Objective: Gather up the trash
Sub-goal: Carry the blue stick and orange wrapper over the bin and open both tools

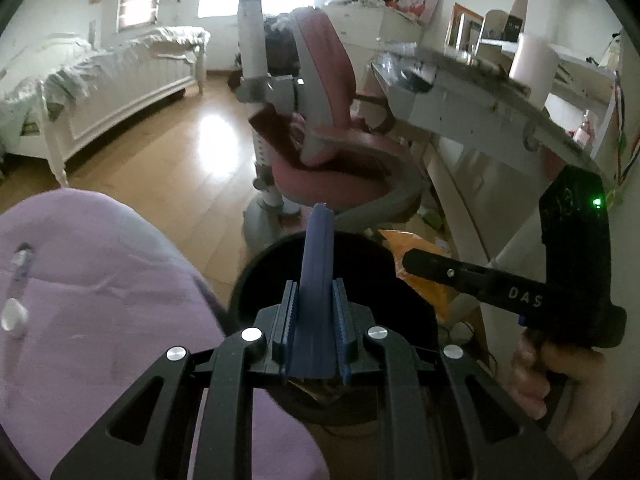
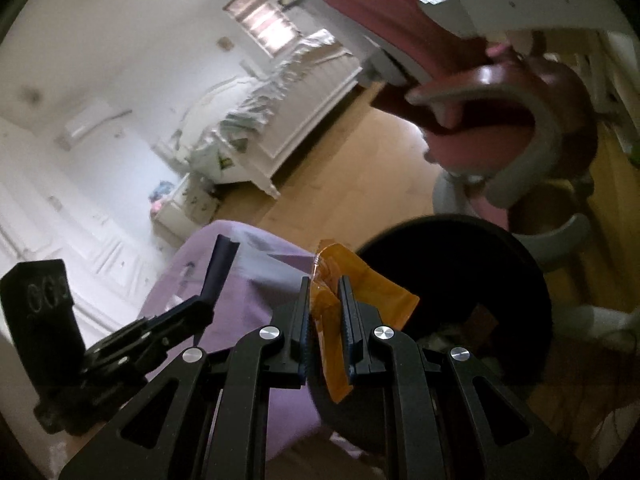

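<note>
My left gripper (image 1: 314,294) is shut on a dark blue wrapper (image 1: 316,248) and holds it above the open black trash bin (image 1: 252,276). My right gripper (image 2: 325,290) is shut on an orange wrapper (image 2: 368,292) beside the bin's rim (image 2: 536,280). In the left wrist view the right gripper (image 1: 416,262) comes in from the right with the orange wrapper (image 1: 424,288) at the bin's right edge. In the right wrist view the left gripper (image 2: 204,300) shows at the left with the blue wrapper (image 2: 222,266).
A purple cloth (image 1: 100,304) lies left of the bin. A pink swivel chair (image 1: 332,144) stands behind the bin, next to a cluttered white desk (image 1: 492,104). A white bed (image 1: 100,92) stands at the far left across the wooden floor (image 1: 180,168).
</note>
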The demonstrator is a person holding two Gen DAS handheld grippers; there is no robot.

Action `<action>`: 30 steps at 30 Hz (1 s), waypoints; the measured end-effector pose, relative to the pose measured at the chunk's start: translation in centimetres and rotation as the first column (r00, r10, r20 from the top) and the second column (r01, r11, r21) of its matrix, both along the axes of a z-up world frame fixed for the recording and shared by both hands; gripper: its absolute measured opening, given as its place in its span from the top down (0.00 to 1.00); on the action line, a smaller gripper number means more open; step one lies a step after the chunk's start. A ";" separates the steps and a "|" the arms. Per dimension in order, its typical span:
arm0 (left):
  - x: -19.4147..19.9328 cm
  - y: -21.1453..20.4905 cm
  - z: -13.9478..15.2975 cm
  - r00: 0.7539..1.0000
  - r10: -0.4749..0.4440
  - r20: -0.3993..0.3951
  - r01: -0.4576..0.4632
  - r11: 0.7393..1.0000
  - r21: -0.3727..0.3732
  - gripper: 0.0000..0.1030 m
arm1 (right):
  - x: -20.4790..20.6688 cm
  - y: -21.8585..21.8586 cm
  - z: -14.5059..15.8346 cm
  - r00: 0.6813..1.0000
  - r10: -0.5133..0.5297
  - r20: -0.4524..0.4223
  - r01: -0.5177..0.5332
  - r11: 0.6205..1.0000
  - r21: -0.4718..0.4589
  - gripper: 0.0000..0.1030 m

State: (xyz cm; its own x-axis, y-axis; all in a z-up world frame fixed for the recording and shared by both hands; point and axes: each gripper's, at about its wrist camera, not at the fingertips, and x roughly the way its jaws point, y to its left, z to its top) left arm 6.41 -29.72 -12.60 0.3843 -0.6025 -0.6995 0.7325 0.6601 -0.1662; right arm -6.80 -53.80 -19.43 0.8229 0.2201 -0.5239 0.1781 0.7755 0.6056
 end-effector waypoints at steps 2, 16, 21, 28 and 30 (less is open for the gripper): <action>0.1 -0.6 -0.7 1.000 -0.005 -0.017 0.005 1.000 0.007 0.82 | 0.1 -0.4 -0.7 1.000 -0.008 -0.011 0.008 1.000 0.017 0.87; 0.2 -3.9 -2.9 0.996 -0.053 -0.076 0.055 0.998 0.019 0.79 | 0.1 -2.3 -3.2 0.995 -0.047 -0.083 0.052 0.997 0.059 0.81; 0.0 -3.4 -2.5 0.996 -0.047 -0.077 0.047 0.999 -0.005 0.31 | 0.0 -2.7 -3.5 0.992 -0.079 -0.102 0.086 0.994 0.065 0.57; 0.7 0.3 -1.1 0.998 0.057 -0.023 -0.057 0.998 -0.028 0.12 | 0.2 -2.4 -3.4 0.988 -0.106 -0.116 0.111 0.993 0.045 0.32; 1.5 2.4 -0.7 0.994 0.109 -0.017 -0.110 0.993 -0.039 0.12 | 0.7 -1.8 -3.3 0.988 -0.101 -0.120 0.107 0.993 0.043 0.31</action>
